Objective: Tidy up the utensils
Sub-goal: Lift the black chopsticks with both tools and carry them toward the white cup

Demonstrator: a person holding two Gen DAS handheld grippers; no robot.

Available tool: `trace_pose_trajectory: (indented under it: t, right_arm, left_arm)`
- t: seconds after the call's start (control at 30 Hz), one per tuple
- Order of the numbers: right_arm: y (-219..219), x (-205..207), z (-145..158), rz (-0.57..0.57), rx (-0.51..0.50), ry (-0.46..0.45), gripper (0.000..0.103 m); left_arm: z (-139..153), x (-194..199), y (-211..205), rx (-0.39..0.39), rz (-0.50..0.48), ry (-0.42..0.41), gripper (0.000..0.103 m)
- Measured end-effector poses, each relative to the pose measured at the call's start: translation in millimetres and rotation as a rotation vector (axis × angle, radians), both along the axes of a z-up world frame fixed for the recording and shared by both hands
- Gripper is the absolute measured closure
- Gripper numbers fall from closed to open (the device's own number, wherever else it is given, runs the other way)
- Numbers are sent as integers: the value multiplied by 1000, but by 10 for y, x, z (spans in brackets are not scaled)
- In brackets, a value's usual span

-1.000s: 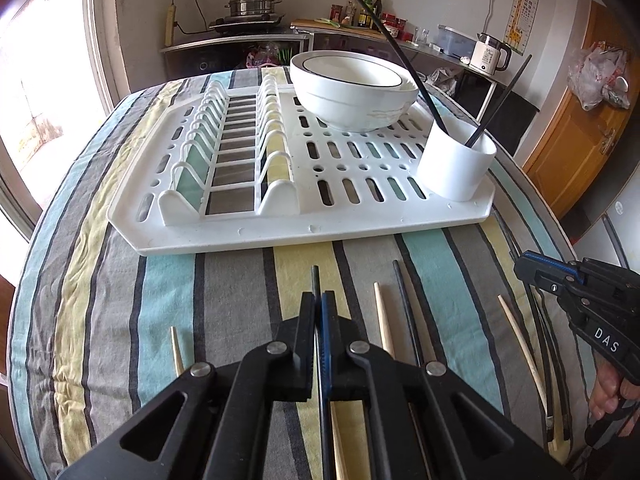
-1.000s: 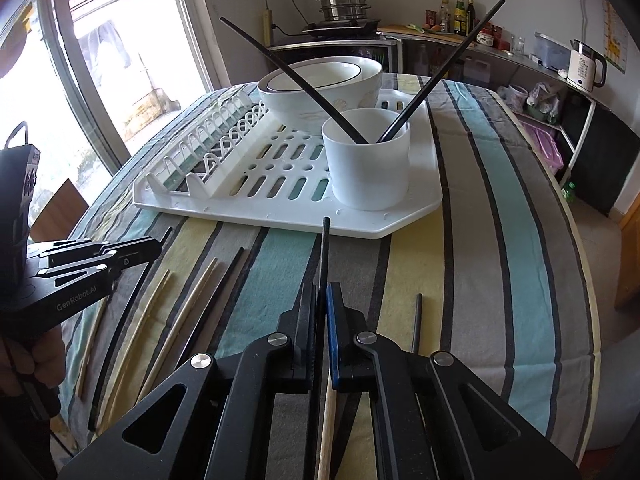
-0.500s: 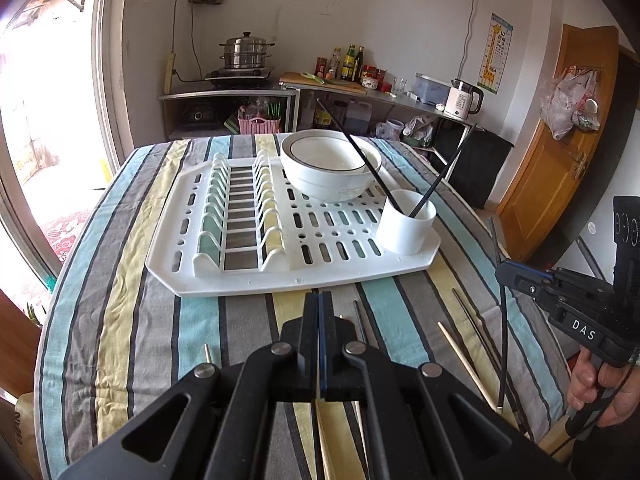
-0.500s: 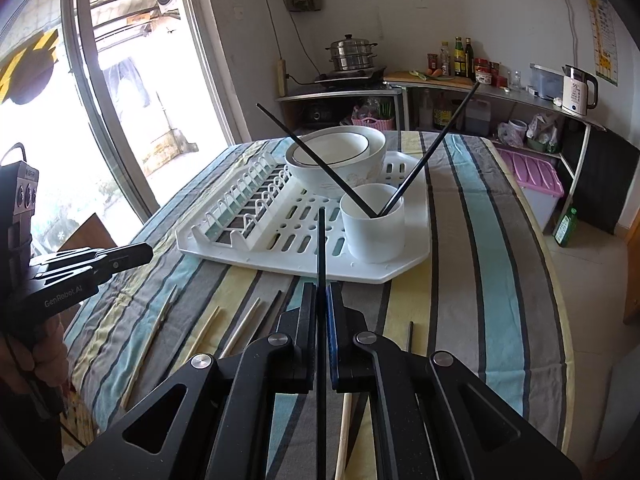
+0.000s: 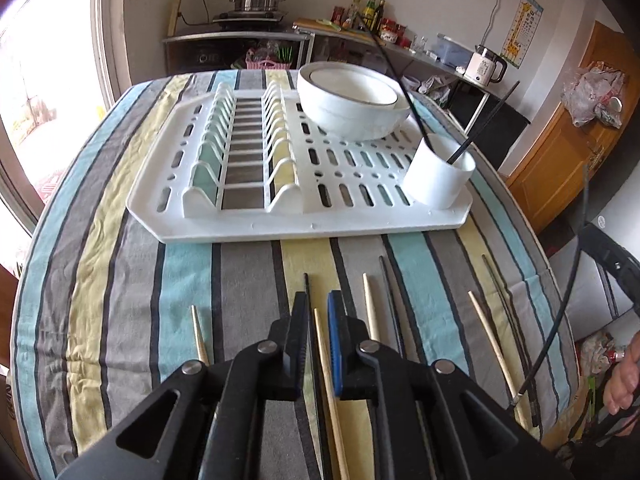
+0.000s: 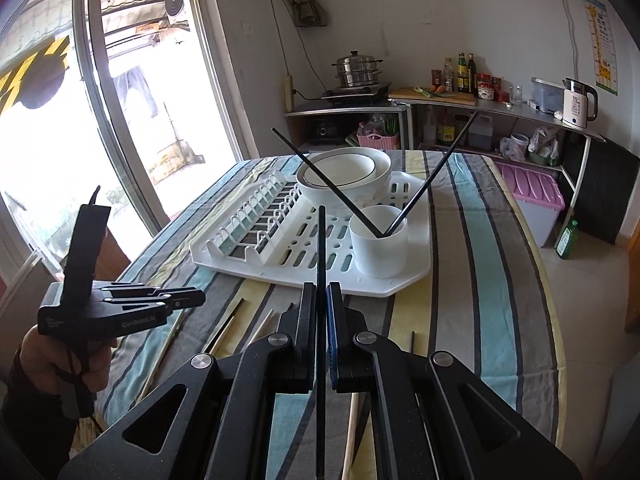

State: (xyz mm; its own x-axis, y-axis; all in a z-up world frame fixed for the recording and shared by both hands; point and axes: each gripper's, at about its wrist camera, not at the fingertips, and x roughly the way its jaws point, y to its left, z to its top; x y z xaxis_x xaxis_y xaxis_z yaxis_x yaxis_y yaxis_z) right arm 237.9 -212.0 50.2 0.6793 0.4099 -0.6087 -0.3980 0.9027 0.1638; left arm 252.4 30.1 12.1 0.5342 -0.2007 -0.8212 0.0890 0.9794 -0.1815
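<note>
Right claw [image 6: 319, 316] pinches my black chopstick [image 6: 320, 248]; left claw [image 5: 318, 316], just spreading, holds nothing. Tilted wrong, it could miss the cup [image 6: 379, 246].

Both grippers were matte black plastic, their linkage arms pinned with round silver screws. The left gripper [image 5: 318, 312] and right gripper [image 6: 321, 304] each carried one blue pad. White lettering marked the left gripper's side; a dark sleeve [image 6: 16, 392] covered that wrist.

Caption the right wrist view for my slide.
Right gripper lifts a black chopstick toward the white cup.
</note>
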Motion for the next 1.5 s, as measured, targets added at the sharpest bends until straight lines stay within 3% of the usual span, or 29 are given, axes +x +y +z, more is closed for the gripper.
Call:
trace_pose_trajectory:
  t: [0.23,0.6,0.73,0.93,1.17,1.5]
  right_arm:
    - [-8,22,-47,4,-5,13,98]
    - [-24,63,-95,-1,0,26,98]
    - [-29,64,-112,-4,1,30,98]
    - [-34,66,-124,-3,8,34,98]
    - [-65,34,-48,-5,24,15,98]
    - [-88,-110,188,-6,47,-50,98]
  left_arm:
    - [-381,259,-32,24,35,118,82]
    - [-377,283,-278,188,-12,105,81]
    - [-368,283,-285,193,-23,100,98]
    - [-345,300,-285,162,-47,97,99]
    - [58,140,-187,114,-46,-8,99]
    - [842,-287,-2,67,-43,-224,99]
